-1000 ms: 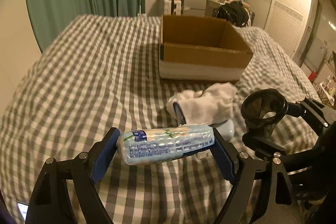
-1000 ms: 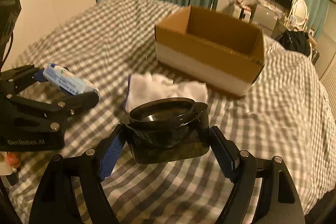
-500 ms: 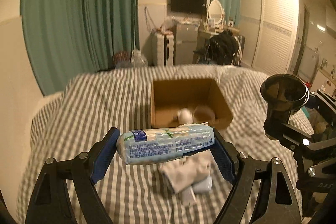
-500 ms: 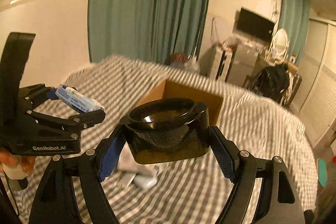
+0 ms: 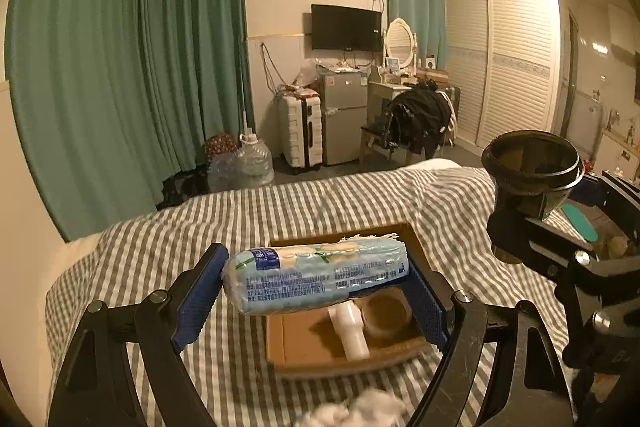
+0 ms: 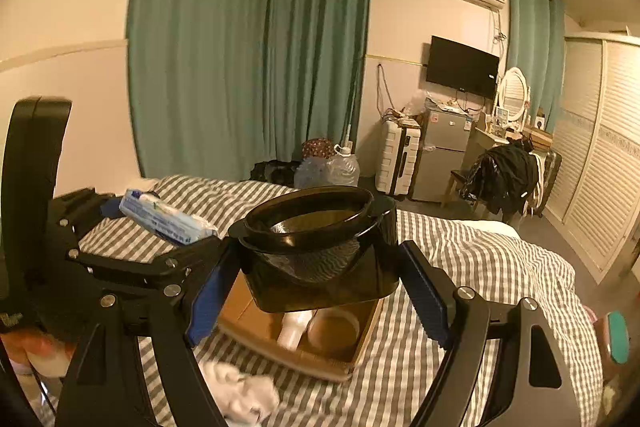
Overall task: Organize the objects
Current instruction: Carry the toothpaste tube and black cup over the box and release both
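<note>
The left gripper clamps a blue tissue pack between its jaws, above the open cardboard box on the checked bed. To its right, the right gripper grips a black container over the same box, which holds a white bottle and a round tub.

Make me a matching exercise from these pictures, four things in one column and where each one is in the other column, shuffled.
1. tissue pack
2. black container
3. white bottle
4. white cloth

A. lying inside the cardboard box
B. clamped in the left gripper
C. on the bedspread in front of the box
D. clamped in the right gripper

Pairs: 1-B, 2-D, 3-A, 4-C
</note>
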`<state>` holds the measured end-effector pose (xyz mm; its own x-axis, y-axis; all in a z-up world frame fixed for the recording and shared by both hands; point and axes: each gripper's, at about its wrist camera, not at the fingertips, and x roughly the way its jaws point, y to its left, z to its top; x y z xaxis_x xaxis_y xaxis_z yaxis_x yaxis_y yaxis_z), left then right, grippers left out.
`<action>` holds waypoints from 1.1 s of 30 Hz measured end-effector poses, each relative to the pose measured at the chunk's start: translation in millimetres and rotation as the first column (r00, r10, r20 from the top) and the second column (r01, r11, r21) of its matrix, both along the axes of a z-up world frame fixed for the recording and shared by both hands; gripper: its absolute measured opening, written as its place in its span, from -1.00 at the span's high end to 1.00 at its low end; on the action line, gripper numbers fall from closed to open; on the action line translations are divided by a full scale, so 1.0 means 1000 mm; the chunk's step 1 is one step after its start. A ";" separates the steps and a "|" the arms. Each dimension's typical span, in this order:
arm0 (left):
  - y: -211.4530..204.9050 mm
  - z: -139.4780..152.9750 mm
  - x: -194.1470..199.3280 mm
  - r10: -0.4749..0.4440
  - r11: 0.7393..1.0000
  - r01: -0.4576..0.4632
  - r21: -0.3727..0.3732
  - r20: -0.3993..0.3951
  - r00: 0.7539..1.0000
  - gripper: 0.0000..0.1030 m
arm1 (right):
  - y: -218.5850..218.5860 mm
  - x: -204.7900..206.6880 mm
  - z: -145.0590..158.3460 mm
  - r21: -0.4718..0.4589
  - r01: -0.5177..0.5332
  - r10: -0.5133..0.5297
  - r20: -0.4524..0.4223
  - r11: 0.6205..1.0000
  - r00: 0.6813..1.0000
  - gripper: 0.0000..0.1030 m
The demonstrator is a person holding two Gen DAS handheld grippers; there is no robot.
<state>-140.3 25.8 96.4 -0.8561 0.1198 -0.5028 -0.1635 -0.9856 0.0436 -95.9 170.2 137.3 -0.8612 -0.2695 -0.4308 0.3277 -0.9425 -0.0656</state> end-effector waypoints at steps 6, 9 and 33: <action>0.001 -0.036 -0.057 -0.002 0.999 0.000 0.035 0.058 0.998 -0.68 | 0.005 -0.061 -0.015 -0.039 0.029 -0.028 0.034 0.999 0.999 -0.55; 0.005 -0.065 -0.083 -0.021 0.999 0.017 0.043 0.099 0.995 -0.68 | -0.001 -0.091 -0.035 -0.041 0.029 -0.026 0.074 0.999 0.997 -0.54; 0.020 -0.160 -0.106 -0.122 0.992 0.111 0.055 0.271 0.955 -0.73 | 0.006 -0.179 -0.157 -0.055 0.076 -0.055 0.306 0.996 0.950 -0.56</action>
<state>-246.8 45.4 -63.1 -0.6658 0.2348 -0.7082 -0.2777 -0.9590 -0.0569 -274.6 176.6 -19.5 -0.7091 -0.2529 -0.6582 0.2600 -0.9615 0.0894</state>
